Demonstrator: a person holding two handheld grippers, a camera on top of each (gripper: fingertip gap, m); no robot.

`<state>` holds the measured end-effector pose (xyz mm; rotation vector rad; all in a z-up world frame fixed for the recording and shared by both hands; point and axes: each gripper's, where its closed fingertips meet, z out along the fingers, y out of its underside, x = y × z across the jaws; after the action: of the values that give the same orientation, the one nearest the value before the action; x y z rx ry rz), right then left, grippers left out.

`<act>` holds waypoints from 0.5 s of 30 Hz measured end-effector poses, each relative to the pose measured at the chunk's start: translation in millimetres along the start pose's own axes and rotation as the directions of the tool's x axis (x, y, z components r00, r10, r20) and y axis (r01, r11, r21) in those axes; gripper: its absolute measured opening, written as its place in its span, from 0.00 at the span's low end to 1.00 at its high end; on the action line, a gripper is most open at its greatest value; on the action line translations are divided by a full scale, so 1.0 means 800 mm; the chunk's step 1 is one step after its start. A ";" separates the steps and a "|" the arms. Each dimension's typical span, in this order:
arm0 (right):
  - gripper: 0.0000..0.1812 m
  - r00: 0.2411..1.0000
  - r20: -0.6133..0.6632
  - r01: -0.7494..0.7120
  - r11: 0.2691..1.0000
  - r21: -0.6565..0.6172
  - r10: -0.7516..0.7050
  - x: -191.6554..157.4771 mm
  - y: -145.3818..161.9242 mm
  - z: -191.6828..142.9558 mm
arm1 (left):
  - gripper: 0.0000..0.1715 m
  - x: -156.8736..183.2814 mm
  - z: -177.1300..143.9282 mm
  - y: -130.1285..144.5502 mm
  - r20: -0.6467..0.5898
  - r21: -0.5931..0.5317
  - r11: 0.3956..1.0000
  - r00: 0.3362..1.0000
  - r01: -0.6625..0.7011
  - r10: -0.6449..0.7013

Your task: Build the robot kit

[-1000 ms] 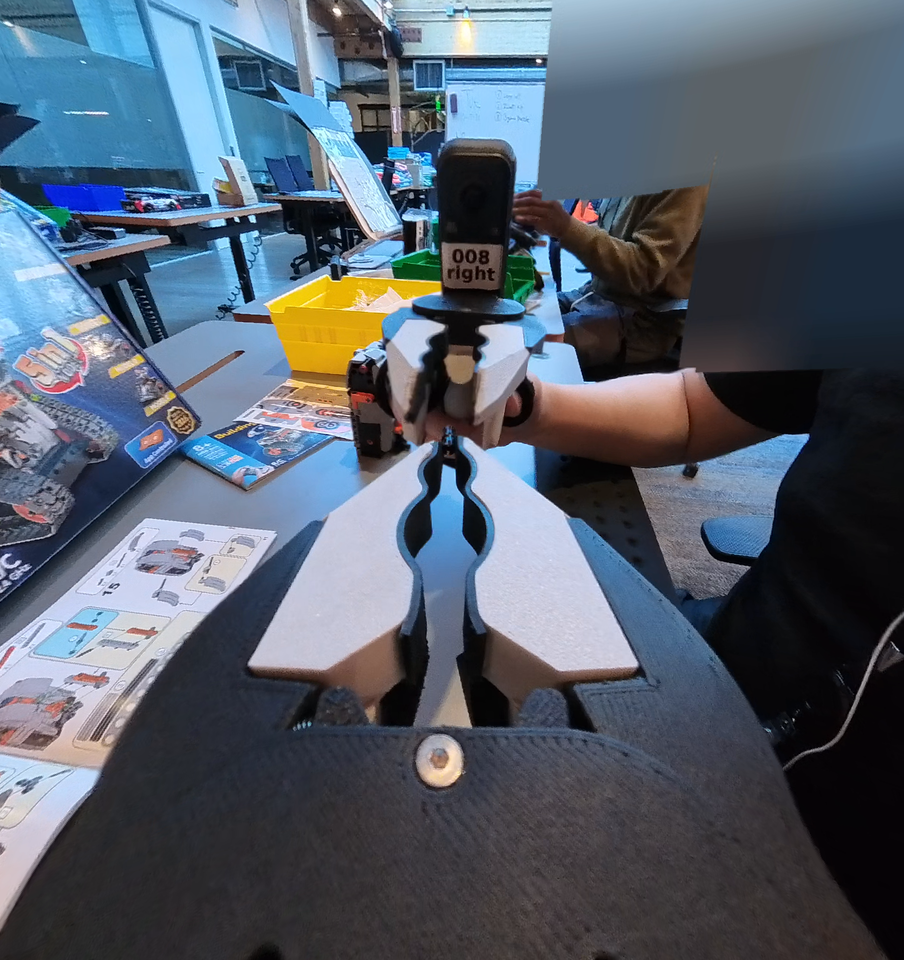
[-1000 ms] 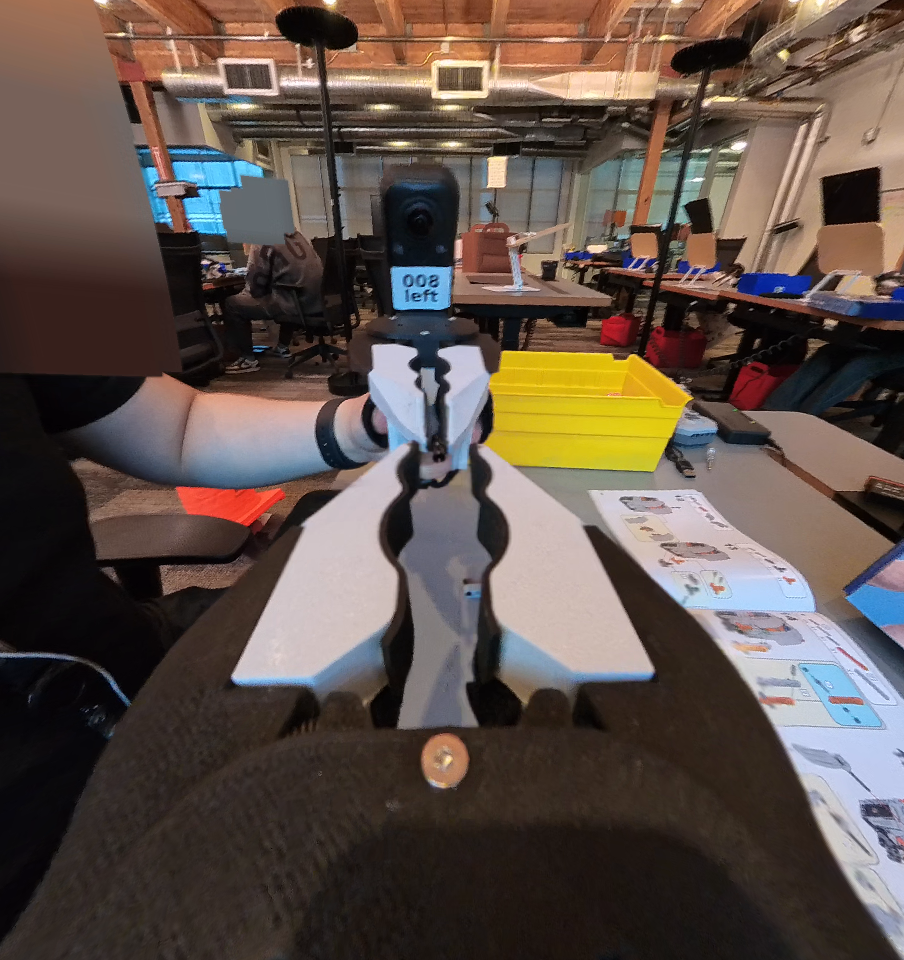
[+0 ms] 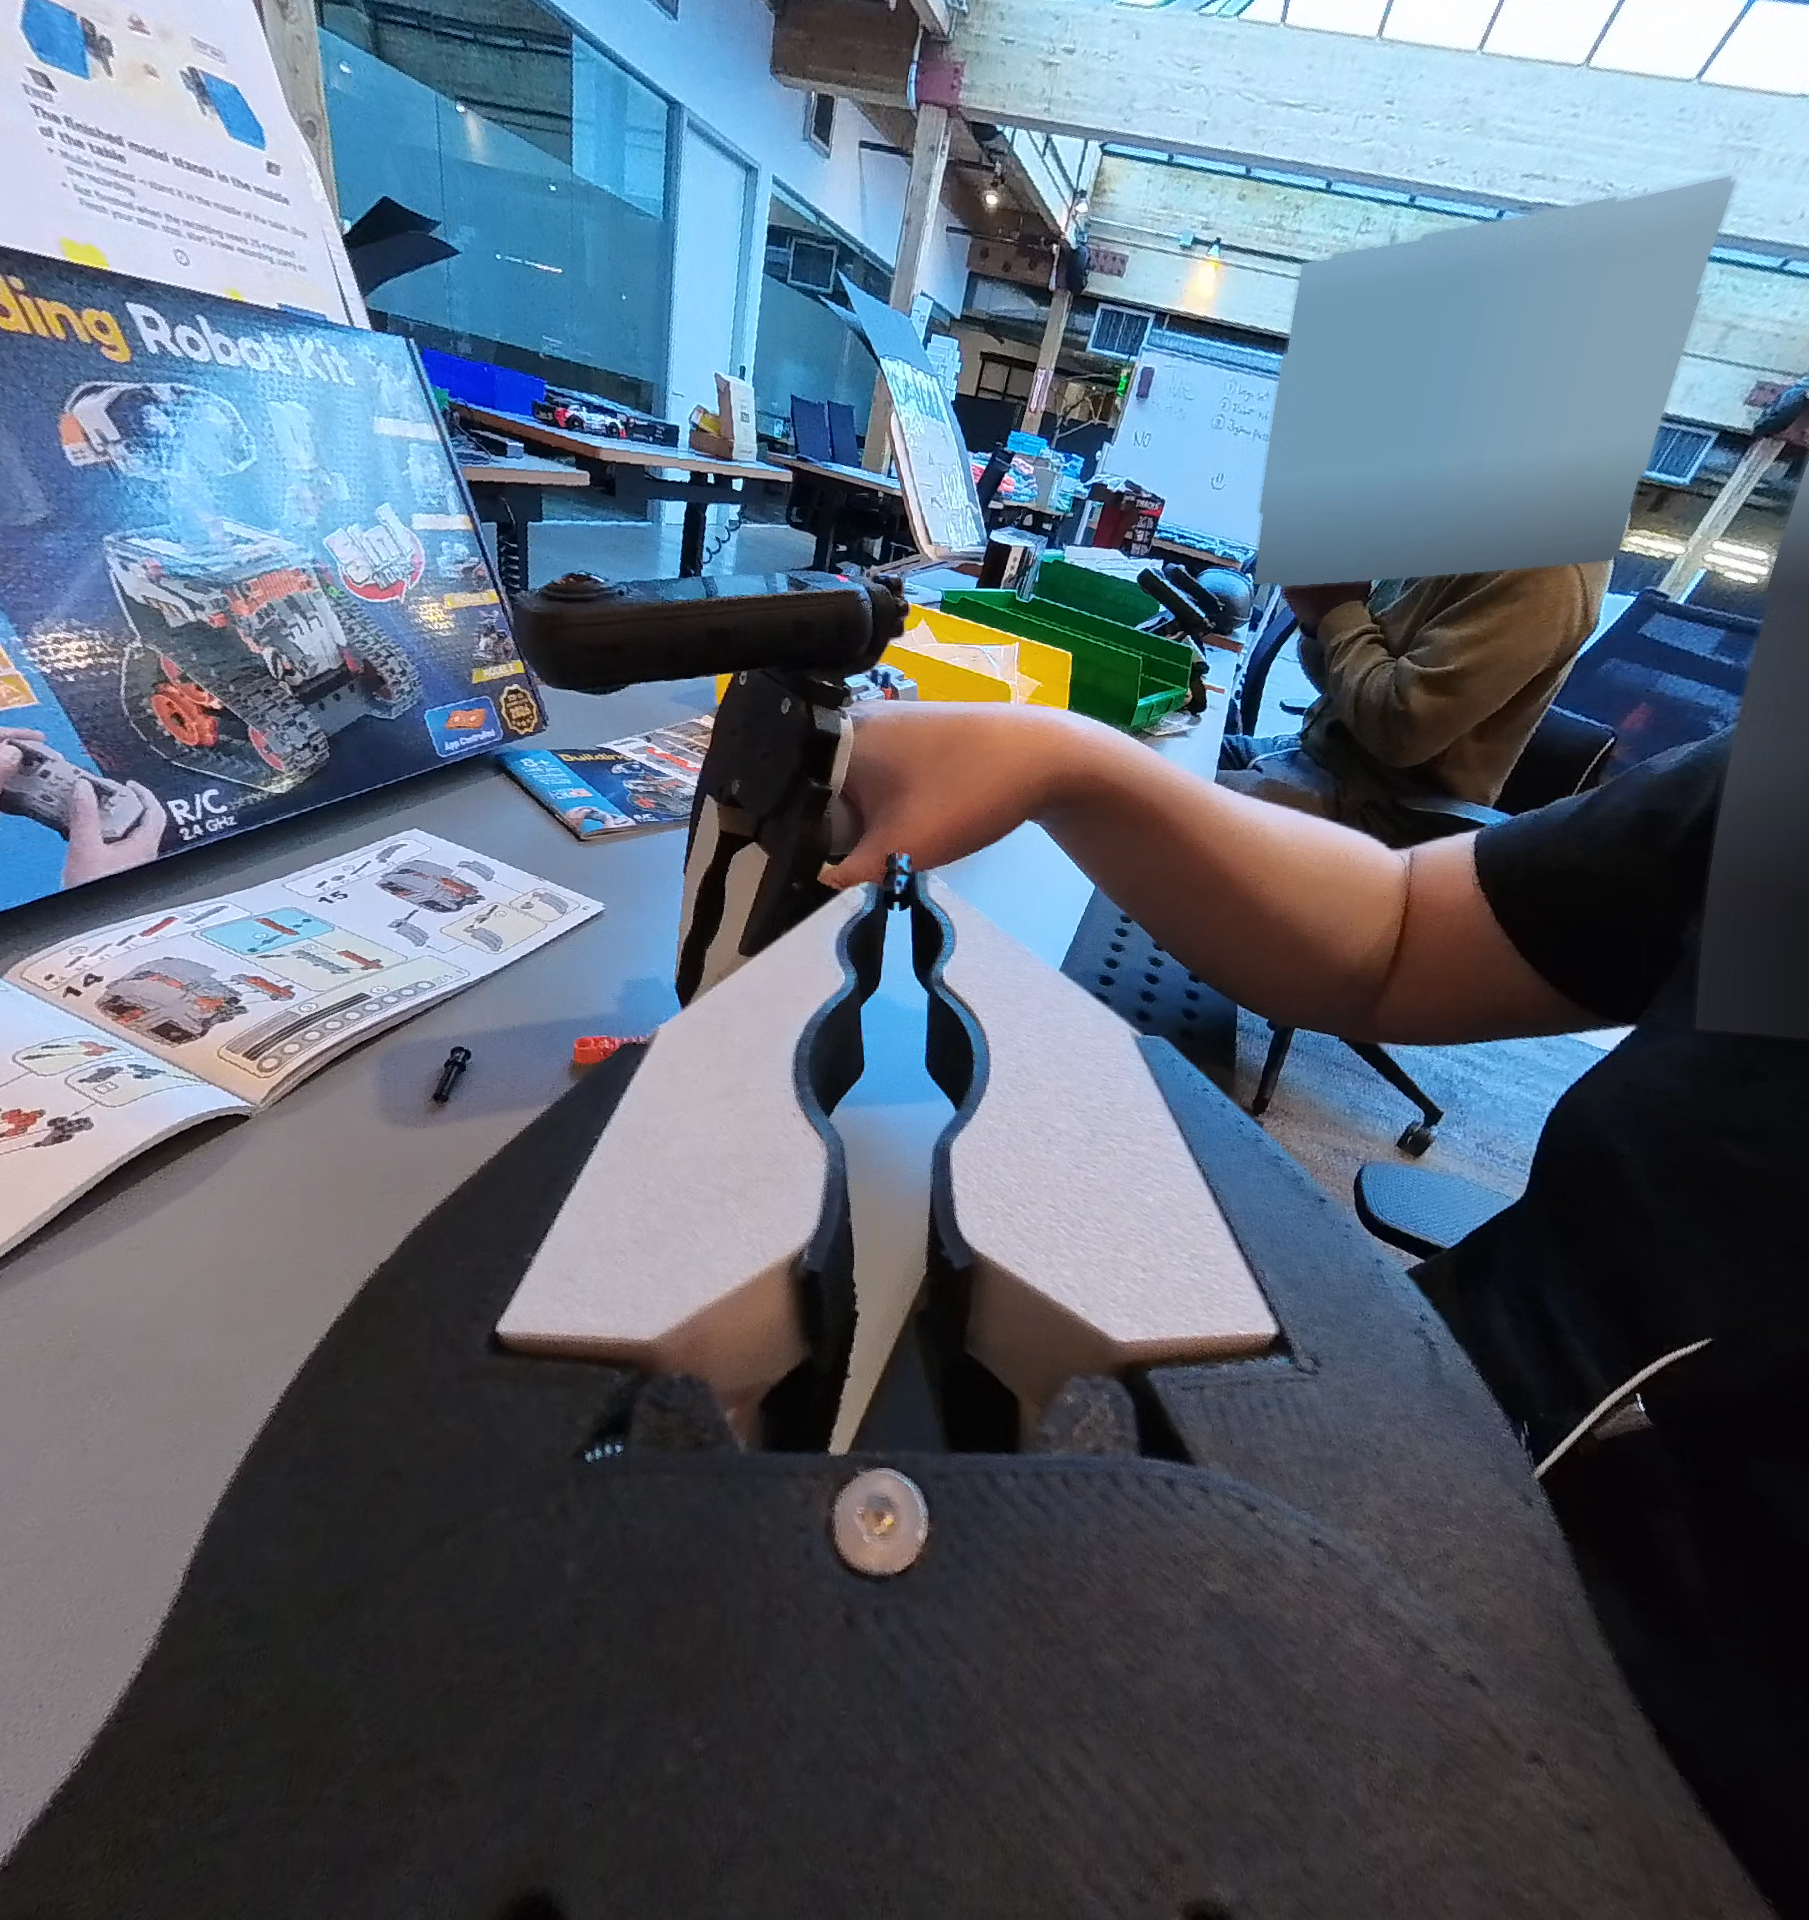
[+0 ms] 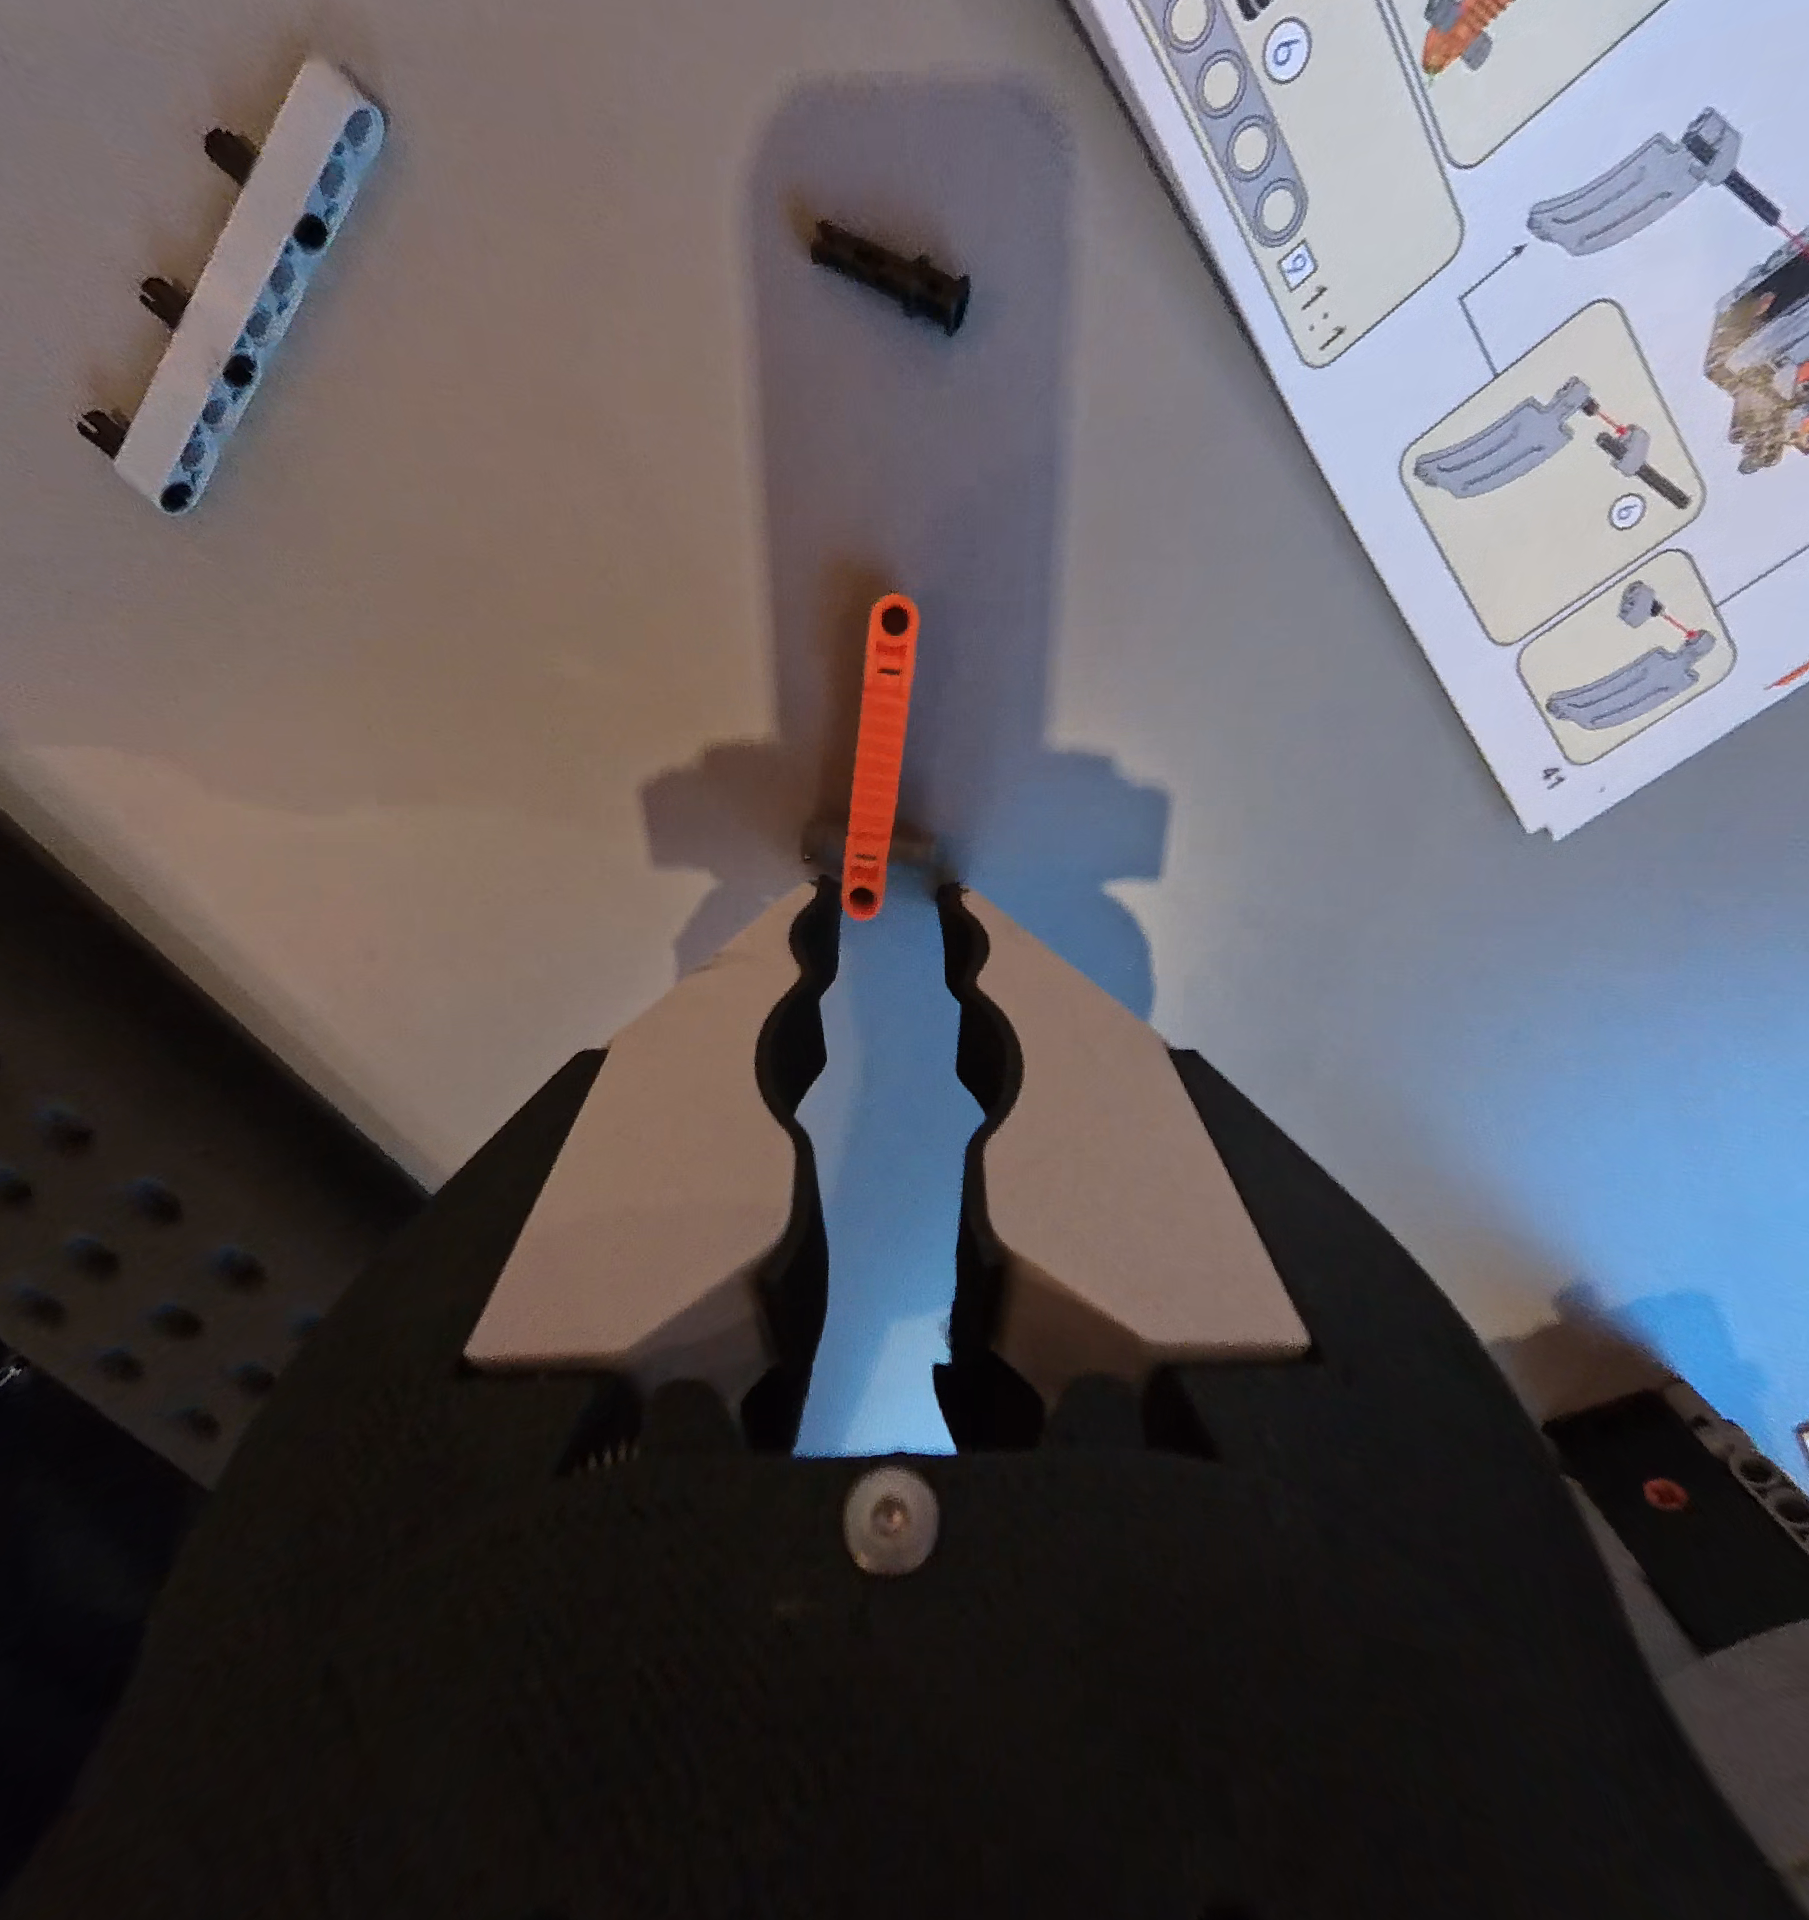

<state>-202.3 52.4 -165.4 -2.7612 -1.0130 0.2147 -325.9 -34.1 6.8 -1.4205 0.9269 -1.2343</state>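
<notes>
While raised, left claw (image 3: 896, 894) pinches black pin (image 3: 895, 871) | right claw (image 4: 887, 894) narrow over orange beam (image 4: 879, 753).

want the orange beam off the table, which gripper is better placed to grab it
Right. The right gripper points down with fingers open astride the near end of the orange beam. The left gripper is up off the table, fingers shut on a small dark part.

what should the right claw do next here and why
Probably close the right claw on the orange beam: the beam lies flat on the table, its near end between the open jaws. The left claw is shut on a small black pin.
</notes>
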 end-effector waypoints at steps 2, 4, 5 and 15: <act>0.09 1.000 -0.007 -0.006 1.000 -0.006 0.006 0.001 -0.001 0.000 | 0.00 0.001 -0.002 0.000 -0.006 0.003 1.000 1.000 0.003 -0.003; 0.09 1.000 -0.017 0.001 1.000 -0.017 -0.002 0.001 0.000 0.000 | 0.00 0.002 -0.005 0.000 -0.009 0.005 1.000 1.000 0.005 -0.005; 0.09 1.000 -0.025 0.004 1.000 -0.023 -0.004 0.002 0.000 0.001 | 0.00 0.002 -0.006 0.001 -0.009 0.004 1.000 1.000 0.006 -0.006; 0.06 0.998 -0.055 0.028 0.998 -0.054 -0.031 0.001 0.000 0.001 | 0.00 0.000 -0.010 0.007 -0.028 0.000 0.999 0.999 0.033 -0.033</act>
<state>-201.7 53.1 -166.5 -2.7807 -1.0599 0.1076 -333.5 -37.1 0.9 -1.4269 0.9254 -1.2821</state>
